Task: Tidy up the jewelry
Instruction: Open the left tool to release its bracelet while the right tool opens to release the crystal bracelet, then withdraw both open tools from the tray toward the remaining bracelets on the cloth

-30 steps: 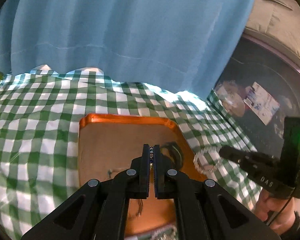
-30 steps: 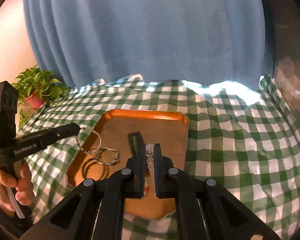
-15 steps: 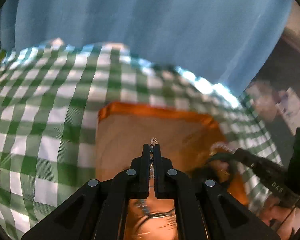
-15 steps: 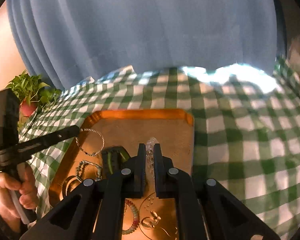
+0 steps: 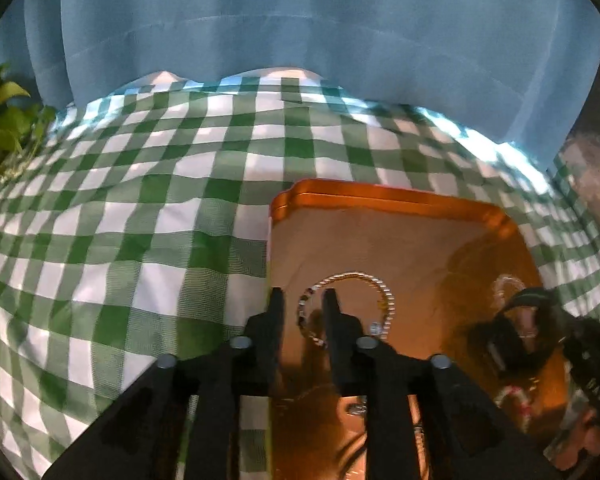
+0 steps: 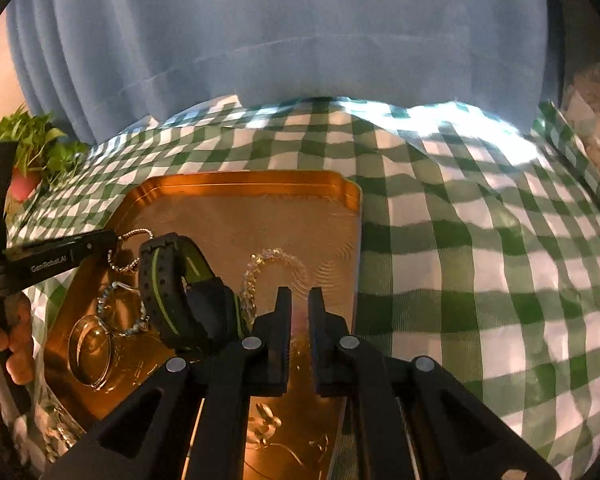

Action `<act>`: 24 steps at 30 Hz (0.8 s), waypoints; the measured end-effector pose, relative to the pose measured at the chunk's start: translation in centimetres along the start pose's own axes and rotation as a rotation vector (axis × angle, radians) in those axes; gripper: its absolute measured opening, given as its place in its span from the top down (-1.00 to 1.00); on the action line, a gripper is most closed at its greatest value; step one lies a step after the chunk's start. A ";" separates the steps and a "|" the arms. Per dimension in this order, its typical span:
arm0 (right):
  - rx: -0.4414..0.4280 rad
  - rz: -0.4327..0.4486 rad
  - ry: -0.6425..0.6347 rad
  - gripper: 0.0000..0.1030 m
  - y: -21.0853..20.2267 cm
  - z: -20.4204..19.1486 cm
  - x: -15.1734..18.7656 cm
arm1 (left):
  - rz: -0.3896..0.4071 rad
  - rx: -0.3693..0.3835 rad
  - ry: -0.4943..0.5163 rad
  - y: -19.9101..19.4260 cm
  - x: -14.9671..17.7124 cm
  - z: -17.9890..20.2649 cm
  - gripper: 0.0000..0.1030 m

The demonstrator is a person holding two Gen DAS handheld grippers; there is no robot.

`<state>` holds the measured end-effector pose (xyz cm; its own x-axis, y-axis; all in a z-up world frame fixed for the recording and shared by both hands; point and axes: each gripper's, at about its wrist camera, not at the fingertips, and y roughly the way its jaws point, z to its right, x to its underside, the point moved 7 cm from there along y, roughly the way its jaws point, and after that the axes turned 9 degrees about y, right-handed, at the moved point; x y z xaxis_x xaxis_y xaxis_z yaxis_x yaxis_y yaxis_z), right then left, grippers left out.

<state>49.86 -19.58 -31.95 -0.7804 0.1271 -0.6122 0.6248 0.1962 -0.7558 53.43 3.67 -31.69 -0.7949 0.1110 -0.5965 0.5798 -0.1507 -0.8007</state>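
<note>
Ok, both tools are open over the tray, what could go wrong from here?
Both tools' jaws have just been opening. Part of the silver bracelet shows between the jaws of the left tool, so pulling back could snag it. Nothing is between the jaws of the right tool, but the clear bead bracelet lies close beside the watch on the tray; they may tangle.

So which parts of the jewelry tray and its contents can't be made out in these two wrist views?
- Left wrist view: the copper tray's near edge is hidden behind the left gripper.
- Left wrist view: the pieces near the right gripper are blurred and dark.
- Right wrist view: part of the clear bead bracelet is covered by the black-and-green watch.
- Right wrist view: a chain at the tray's lower left is cut off and too small to identify.
</note>
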 end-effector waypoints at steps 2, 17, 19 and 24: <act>-0.032 -0.006 0.031 0.26 -0.3 0.2 0.1 | 0.032 0.014 0.026 -1.1 -0.1 0.7 0.00; -0.081 0.106 0.057 -0.50 -11.9 0.1 4.6 | 0.162 -0.051 0.166 -14.8 6.7 6.9 -0.72; -0.077 0.104 0.050 -0.55 -14.2 0.3 6.6 | 0.156 -0.035 0.162 -16.7 8.4 7.5 -0.72; -0.049 0.101 0.057 -0.64 -18.8 0.9 11.4 | 0.184 -0.050 0.152 -21.9 12.7 8.0 -0.72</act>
<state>29.19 -22.65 -24.93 -0.7145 0.2032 -0.6694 0.6995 0.2263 -0.6779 29.21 0.56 -21.28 -0.6410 0.2336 -0.7311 0.7235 -0.1340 -0.6771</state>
